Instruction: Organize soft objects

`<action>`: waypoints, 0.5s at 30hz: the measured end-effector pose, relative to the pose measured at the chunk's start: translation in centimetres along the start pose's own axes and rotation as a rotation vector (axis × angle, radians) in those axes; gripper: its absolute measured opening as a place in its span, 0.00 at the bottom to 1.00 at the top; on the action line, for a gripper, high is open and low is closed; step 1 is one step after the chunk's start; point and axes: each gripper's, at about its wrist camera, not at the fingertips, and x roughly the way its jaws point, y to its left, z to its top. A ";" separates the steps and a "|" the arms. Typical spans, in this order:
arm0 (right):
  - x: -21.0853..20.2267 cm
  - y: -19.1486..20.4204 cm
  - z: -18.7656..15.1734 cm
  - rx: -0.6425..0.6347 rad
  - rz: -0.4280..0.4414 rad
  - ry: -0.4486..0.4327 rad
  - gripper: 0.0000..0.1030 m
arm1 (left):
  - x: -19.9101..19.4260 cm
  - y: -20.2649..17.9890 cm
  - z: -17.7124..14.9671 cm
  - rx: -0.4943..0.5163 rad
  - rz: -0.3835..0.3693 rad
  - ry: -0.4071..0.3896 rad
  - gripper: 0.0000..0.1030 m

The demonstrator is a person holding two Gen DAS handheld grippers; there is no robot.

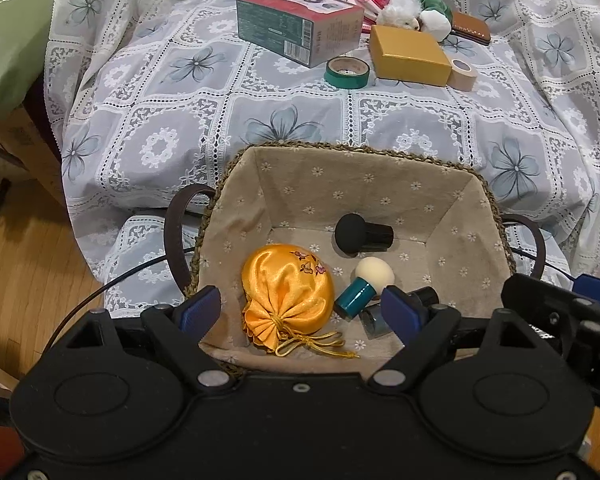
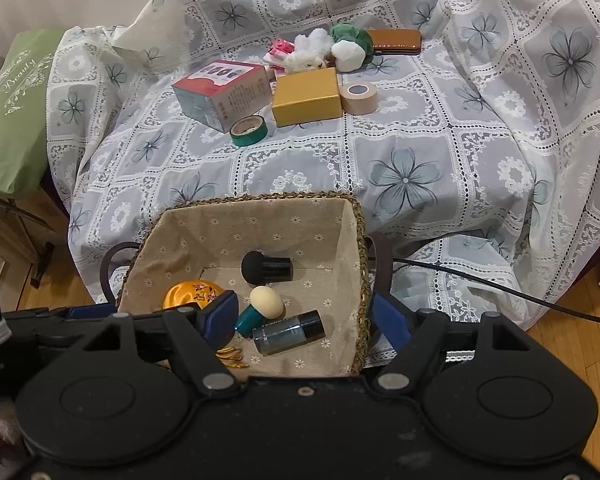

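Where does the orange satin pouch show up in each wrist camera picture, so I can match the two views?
Left wrist view: the orange satin pouch lies in full view in the basket, lower left, between the left gripper's open fingers.
Right wrist view: only the pouch's top peeks out at the basket's left, behind the right gripper's left finger.
Shared landmark: the cream sponge with teal handle, just right of the pouch.

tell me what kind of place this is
Probably a room in a home, perhaps a living room or bedroom: a lace flower-print cover draped over furniture, wood flooring, and a fabric-lined woven basket holding a satin pouch and makeup sponges.
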 end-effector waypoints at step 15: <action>0.1 -0.2 0.0 0.002 -0.003 0.003 0.76 | 0.1 0.1 0.0 0.006 0.012 0.011 0.82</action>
